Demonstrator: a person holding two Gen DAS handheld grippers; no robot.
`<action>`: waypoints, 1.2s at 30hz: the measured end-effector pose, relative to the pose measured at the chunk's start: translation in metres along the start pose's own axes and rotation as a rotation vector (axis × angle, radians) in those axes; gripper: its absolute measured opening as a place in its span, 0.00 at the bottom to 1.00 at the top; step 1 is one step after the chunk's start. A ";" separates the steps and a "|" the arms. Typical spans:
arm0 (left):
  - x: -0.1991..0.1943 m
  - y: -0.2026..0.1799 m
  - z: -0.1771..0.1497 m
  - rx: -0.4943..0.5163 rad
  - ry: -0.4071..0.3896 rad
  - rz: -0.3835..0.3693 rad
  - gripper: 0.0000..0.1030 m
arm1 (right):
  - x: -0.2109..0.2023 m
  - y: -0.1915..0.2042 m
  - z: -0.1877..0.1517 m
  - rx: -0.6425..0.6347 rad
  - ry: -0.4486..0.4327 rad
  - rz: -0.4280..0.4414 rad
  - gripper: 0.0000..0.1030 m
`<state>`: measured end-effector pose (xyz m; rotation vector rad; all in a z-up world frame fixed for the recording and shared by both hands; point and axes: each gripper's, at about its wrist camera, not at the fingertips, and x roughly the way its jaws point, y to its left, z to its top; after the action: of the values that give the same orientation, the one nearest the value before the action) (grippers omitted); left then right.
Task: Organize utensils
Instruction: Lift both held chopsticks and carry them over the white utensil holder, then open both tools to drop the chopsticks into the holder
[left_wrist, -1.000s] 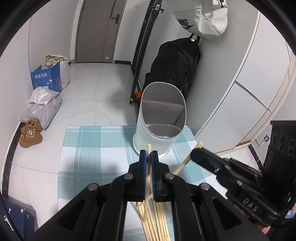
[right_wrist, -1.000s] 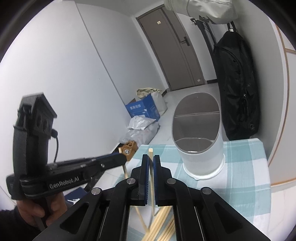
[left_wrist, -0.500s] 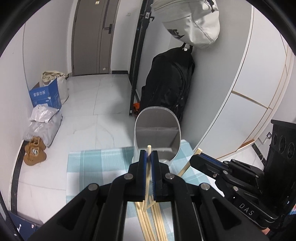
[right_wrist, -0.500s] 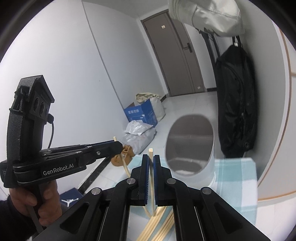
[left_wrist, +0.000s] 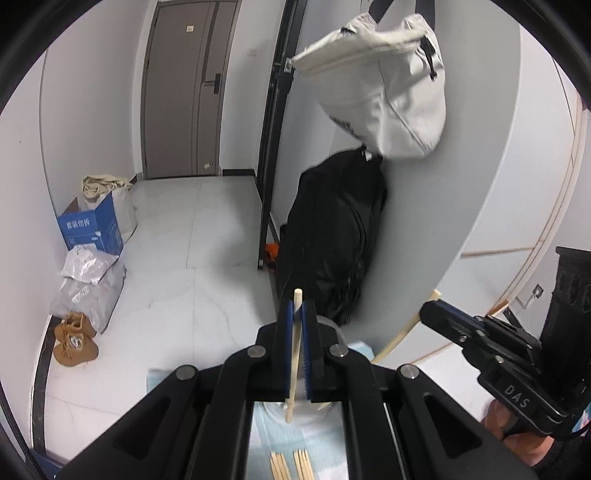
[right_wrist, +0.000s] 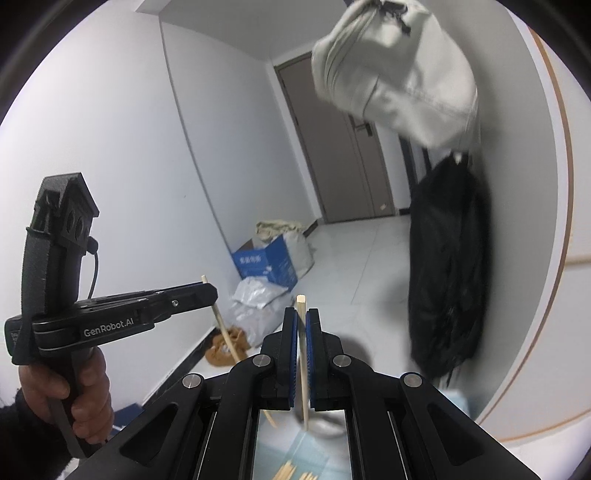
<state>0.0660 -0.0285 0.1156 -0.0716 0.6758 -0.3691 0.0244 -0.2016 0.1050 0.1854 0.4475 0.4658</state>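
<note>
A single wooden chopstick (left_wrist: 294, 350) is clamped upright between the blue-padded fingers of the left gripper (left_wrist: 295, 314), its lower tip hanging over the white utensil holder (left_wrist: 334, 408) seen at 6 o'clock in the left wrist view. A second chopstick (right_wrist: 302, 354) is pinched in the same upright way by the right gripper (right_wrist: 301, 321). The remaining chopsticks (left_wrist: 291, 463) are left lying on the checked cloth (left_wrist: 264, 435) of the surface, just nearer than the holder.
</note>
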 end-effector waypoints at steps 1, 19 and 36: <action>0.001 0.001 0.006 -0.011 -0.003 -0.010 0.01 | 0.000 0.000 0.005 -0.005 -0.004 -0.003 0.04; 0.056 0.005 0.017 -0.013 -0.081 -0.022 0.01 | 0.050 -0.023 0.028 -0.042 -0.014 -0.108 0.04; 0.079 0.036 0.004 -0.142 0.129 -0.201 0.37 | 0.078 -0.054 -0.014 0.141 0.100 0.057 0.39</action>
<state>0.1362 -0.0235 0.0649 -0.2538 0.8247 -0.5219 0.1017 -0.2109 0.0488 0.3130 0.5746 0.5014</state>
